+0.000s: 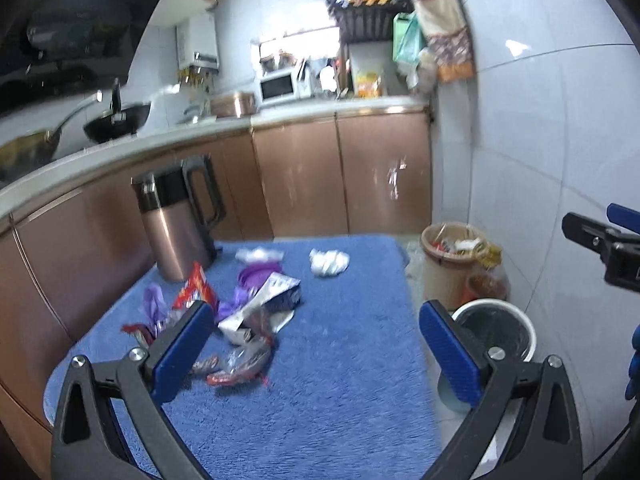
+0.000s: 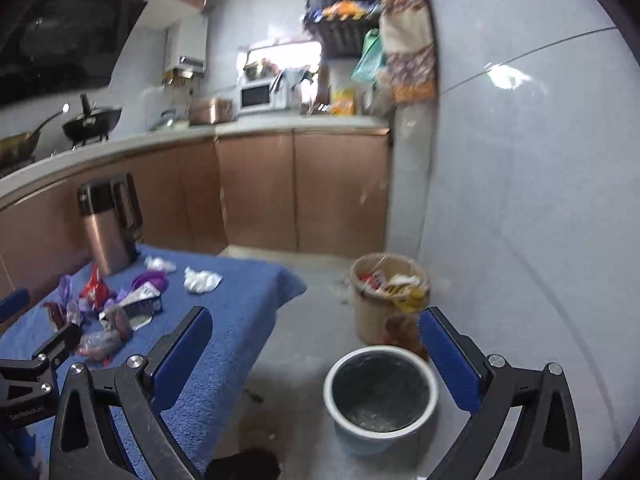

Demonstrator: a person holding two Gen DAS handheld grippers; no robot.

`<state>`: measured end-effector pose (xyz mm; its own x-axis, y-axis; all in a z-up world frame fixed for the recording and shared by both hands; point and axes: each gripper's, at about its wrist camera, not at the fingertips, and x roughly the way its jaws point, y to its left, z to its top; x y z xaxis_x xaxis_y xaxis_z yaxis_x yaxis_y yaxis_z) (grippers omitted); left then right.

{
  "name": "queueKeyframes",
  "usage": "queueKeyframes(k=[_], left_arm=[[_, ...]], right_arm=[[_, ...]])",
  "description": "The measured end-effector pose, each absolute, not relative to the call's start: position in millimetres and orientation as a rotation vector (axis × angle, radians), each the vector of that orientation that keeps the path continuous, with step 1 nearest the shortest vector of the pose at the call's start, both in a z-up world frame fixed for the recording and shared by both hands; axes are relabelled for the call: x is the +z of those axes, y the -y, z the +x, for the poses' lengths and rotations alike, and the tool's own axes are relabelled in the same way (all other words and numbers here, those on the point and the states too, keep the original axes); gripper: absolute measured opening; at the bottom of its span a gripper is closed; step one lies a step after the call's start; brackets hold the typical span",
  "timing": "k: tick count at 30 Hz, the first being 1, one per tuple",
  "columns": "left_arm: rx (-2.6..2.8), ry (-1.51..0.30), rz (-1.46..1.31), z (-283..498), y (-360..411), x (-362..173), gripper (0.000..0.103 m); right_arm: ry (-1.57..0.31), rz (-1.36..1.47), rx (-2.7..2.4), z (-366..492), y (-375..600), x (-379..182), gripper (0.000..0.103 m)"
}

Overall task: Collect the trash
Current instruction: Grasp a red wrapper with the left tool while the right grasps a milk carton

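Observation:
A pile of wrappers lies on the blue towel-covered table: red, purple and silver packets, with crumpled white tissue farther back. The pile also shows in the right wrist view. My left gripper is open and empty above the table, its left finger near the pile. My right gripper is open and empty, off the table's right edge, above the floor. A white-rimmed bin with a dark liner stands on the floor between its fingers; the bin also shows in the left wrist view.
A copper kettle stands at the table's back left. A tan bin full of trash stands by the tiled wall behind the white bin. Brown cabinets and a countertop with pans and a microwave run along the back.

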<state>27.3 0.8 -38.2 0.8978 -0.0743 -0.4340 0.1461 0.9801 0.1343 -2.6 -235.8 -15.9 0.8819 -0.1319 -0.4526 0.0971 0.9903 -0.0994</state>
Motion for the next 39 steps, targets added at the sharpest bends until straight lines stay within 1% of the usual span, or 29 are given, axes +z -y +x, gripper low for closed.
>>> queueKeyframes(k=[6, 11, 15, 17, 20, 23, 25, 27, 33, 34, 35, 37, 39], left_arm=[[-0.002, -0.574, 0.094, 61, -61, -69, 0.103], [0.135, -0.679, -0.048, 87, -137, -89, 0.103], [0.199, -0.719, -0.148, 104, -182, -96, 0.103], [0.216, -0.721, -0.199, 113, -200, -97, 0.103], [0.233, -0.722, -0.223, 125, -212, -98, 0.102], [0.235, -0.722, -0.250, 139, -221, -100, 0.100], [0.235, -0.728, -0.257, 147, -225, -104, 0.096], [0.229, -0.739, -0.268, 152, -228, -108, 0.088], [0.216, -0.777, -0.307, 160, -236, -126, 0.076], [0.214, -0.784, -0.309, 161, -237, -128, 0.074], [0.212, -0.792, -0.312, 162, -238, -131, 0.070], [0.211, -0.800, -0.311, 162, -238, -134, 0.064], [0.199, -0.810, -0.317, 163, -238, -137, 0.054]], right_arm=[[-0.599, -0.078, 0.005, 56, 214, -44, 0.103], [-0.739, -0.052, 0.172, 110, 183, -72, 0.103], [-0.835, 0.001, 0.368, 149, 147, -95, 0.094], [-0.862, 0.009, 0.436, 167, 127, -103, 0.092], [-0.876, -0.009, 0.512, 196, 95, -112, 0.089], [-0.898, 0.037, 0.569, 226, 76, -121, 0.082], [-0.919, 0.043, 0.572, 248, 63, -130, 0.077], [-0.954, 0.052, 0.585, 267, 56, -145, 0.076], [-1.013, 0.104, 0.645, 300, 50, -178, 0.074], [-1.019, 0.091, 0.651, 302, 47, -182, 0.068], [-1.025, 0.095, 0.671, 303, 46, -184, 0.067], [-1.038, 0.119, 0.703, 301, 46, -186, 0.060], [-1.033, 0.123, 0.724, 297, 47, -186, 0.059]])
